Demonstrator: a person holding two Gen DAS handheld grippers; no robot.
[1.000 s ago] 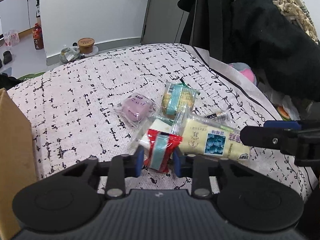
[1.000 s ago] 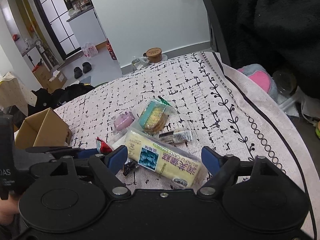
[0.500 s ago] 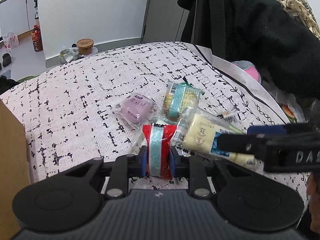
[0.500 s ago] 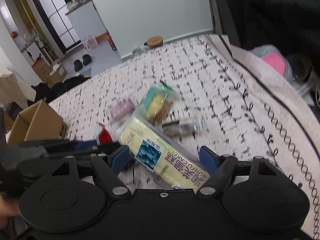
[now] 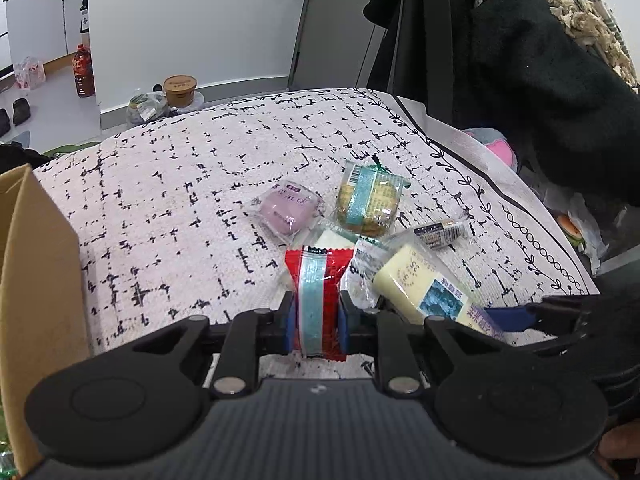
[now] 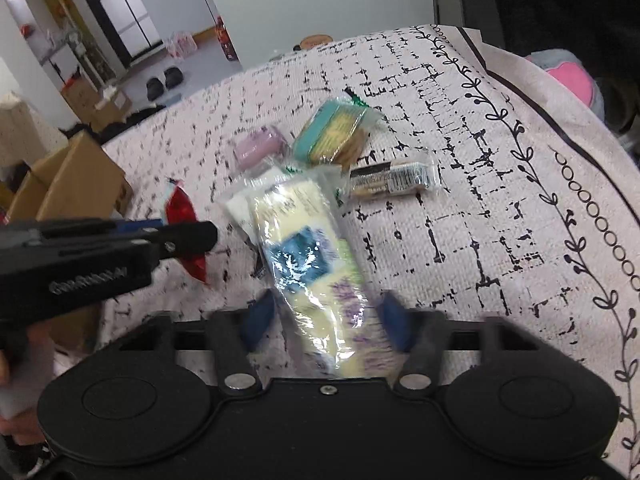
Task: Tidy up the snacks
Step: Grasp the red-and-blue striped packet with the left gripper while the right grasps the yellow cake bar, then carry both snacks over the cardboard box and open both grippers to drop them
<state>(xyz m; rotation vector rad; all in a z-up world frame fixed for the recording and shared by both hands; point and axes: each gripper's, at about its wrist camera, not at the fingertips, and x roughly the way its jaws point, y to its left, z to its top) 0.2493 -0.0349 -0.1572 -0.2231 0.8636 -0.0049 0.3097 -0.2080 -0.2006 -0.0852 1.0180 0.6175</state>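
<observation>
1. Left tongs [image 5: 317, 318]: blue pads clamped on the two sides of the red snack packet [image 5: 319, 298], which stands nearly upright between them, its crimped top edge toward 12 o'clock. The packet is glossy film with a pale blue stripe down its middle.
2. Right tongs [image 6: 326, 316]: jaws have just been closing; the long cake packet [image 6: 310, 248] lies lengthwise between the blue pads, one end under the tongs body at 6 o'clock, the other toward 11 o'clock. The picture is blurred, and a narrow gap seems to remain at each pad, so no firm press shows.
3. Cake packet: an oblong pale-yellow block in clear, crinkled, shiny wrap with a blue printed panel.
4. At 12 o'clock of the cake packet lies a round biscuit packet [image 6: 334, 132] with a teal band; at 11 o'clock a rounded lilac sweet [image 6: 256, 148] in clear film; at 2 o'clock a small dark bar [image 6: 394, 180] in clear wrap.
5. All snacks rest on the tabletop [image 5: 180, 184], covered by a woven, pale pink cloth with broken black lines and a vine border.
6. A brown cardboard box [image 5: 36, 280] stands at 9 o'clock of the left tongs, at the cloth's edge.
</observation>
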